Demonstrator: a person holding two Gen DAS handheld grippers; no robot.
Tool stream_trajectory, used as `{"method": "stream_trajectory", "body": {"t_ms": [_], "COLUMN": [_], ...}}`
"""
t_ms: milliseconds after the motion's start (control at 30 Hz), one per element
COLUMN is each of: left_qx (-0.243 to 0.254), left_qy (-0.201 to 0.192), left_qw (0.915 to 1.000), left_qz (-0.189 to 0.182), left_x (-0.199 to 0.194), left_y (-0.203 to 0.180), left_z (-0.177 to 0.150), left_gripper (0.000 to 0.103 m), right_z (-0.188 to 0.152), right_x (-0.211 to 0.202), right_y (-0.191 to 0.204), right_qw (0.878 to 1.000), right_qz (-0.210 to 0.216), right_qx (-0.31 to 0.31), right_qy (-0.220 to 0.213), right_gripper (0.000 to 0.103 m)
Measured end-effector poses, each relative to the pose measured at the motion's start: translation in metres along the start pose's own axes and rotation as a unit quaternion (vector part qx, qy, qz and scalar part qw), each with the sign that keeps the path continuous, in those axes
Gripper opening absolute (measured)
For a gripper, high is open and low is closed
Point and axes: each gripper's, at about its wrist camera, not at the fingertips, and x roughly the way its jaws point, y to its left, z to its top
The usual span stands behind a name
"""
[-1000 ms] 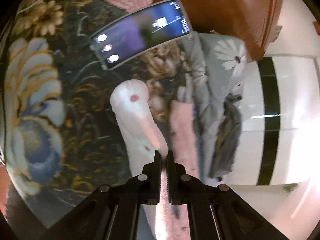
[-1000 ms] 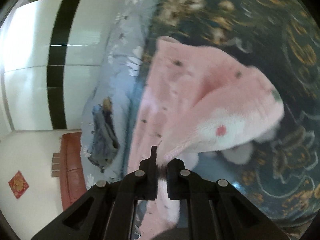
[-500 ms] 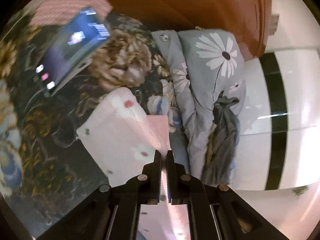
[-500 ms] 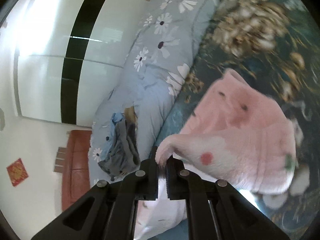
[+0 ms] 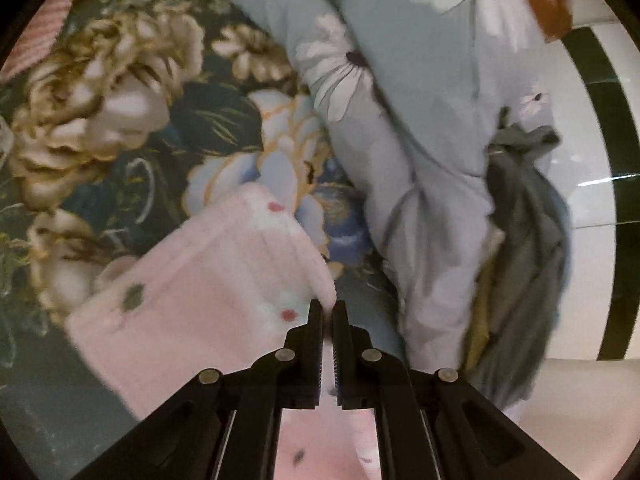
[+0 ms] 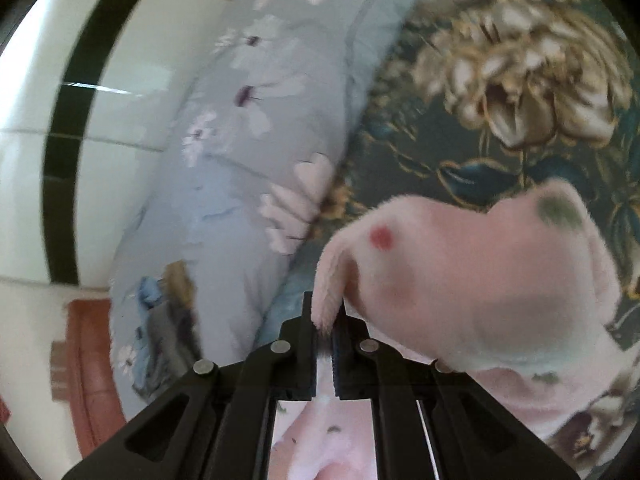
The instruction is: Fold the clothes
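Note:
A fluffy pink garment (image 5: pixel 208 280) with red and green dots lies folded over on the dark flowered bedspread (image 5: pixel 120 112). My left gripper (image 5: pixel 328 308) is shut on one corner of its edge. In the right wrist view the same pink garment (image 6: pixel 460 280) bulges up to the right, and my right gripper (image 6: pixel 325 312) is shut on another fold of its edge. More pink fabric hangs below both grippers' fingers.
A grey-blue quilt with white daisies (image 5: pixel 420 100) runs along the bed's side, also seen as the quilt (image 6: pixel 224 184). Dark grey clothes (image 5: pixel 520 248) lie heaped on it. Behind stand white wardrobe doors with a black stripe (image 6: pixel 68 128) and brown wooden furniture (image 6: pixel 92 368).
Both grippers have carried the pink garment sideways across the bed toward the quilt. The phone has left the left wrist view, and the garment is folded over more.

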Motion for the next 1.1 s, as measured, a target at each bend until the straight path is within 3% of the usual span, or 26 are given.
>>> {"method": "stream_trajectory", "body": {"t_ms": [133, 167, 267, 300, 333, 367, 400, 433, 467, 533, 600, 767, 867, 967, 1100], "left_qx": [0.012, 0.015, 0.05, 0.061, 0.071, 0.081, 0.086, 0.091, 0.094, 0.094, 0.075, -0.018, -0.049, -0.039, -0.019], "left_qy": [0.03, 0.036, 0.026, 0.019, 0.011, 0.004, -0.01, -0.025, -0.039, -0.059, -0.045, -0.044, -0.033, -0.022, -0.01], "left_qw": [0.9995, 0.9993, 0.9982, 0.9977, 0.9971, 0.9965, 0.9962, 0.9955, 0.9946, 0.9921, 0.9937, 0.9985, 0.9982, 0.9988, 0.9997], "left_qz": [0.008, 0.0, -0.022, -0.025, -0.024, -0.024, -0.012, 0.001, 0.022, 0.059, 0.069, 0.026, -0.007, -0.021, -0.007], "left_x": [0.031, 0.031, 0.009, 0.0, -0.011, -0.021, -0.033, -0.044, -0.052, -0.063, -0.058, -0.048, -0.038, -0.026, -0.01], "left_y": [0.006, 0.008, 0.013, 0.015, 0.018, 0.021, 0.027, 0.033, 0.042, 0.064, 0.09, 0.143, 0.157, 0.154, 0.141], "left_z": [0.009, 0.01, 0.01, 0.01, 0.009, 0.008, 0.007, 0.006, 0.003, -0.003, -0.014, -0.036, -0.046, -0.056, -0.062], "left_gripper": [0.008, 0.015, 0.049, 0.052, 0.053, 0.056, 0.058, 0.059, 0.062, 0.063, 0.063, 0.063, 0.063, 0.063, 0.063], "right_z": [0.001, 0.001, -0.001, -0.001, -0.002, -0.004, -0.006, -0.01, -0.014, -0.024, -0.037, -0.059, -0.054, -0.051, -0.06], "right_x": [0.024, 0.027, 0.032, 0.031, 0.029, 0.025, 0.02, 0.013, 0.006, -0.009, -0.027, -0.076, -0.104, -0.11, -0.088], "right_y": [-0.004, -0.005, -0.004, -0.002, 0.001, 0.005, 0.009, 0.013, 0.017, 0.024, 0.025, -0.014, -0.057, -0.096, -0.13], "right_qw": [0.999, 0.998, 0.997, 0.996, 0.995, 0.994, 0.993, 0.993, 0.992, 0.989, 0.985, 0.983, 0.987, 0.993, 1.0], "right_qz": [-0.048, -0.057, -0.07, -0.074, -0.077, -0.079, -0.078, -0.068, -0.058, -0.04, -0.031, -0.038, -0.059, -0.07, -0.028], "right_qx": [-0.016, -0.021, -0.038, -0.048, -0.06, -0.072, -0.085, -0.099, -0.113, -0.143, -0.167, -0.181, -0.141, -0.084, -0.006], "right_qy": [0.005, 0.008, 0.012, 0.011, 0.009, 0.005, 0.0, -0.005, -0.008, -0.005, -0.005, -0.018, -0.038, -0.036, -0.009], "right_gripper": [0.007, 0.007, 0.007, 0.008, 0.016, 0.036, 0.046, 0.056, 0.056, 0.056, 0.056, 0.066, 0.066, 0.066, 0.067]}}
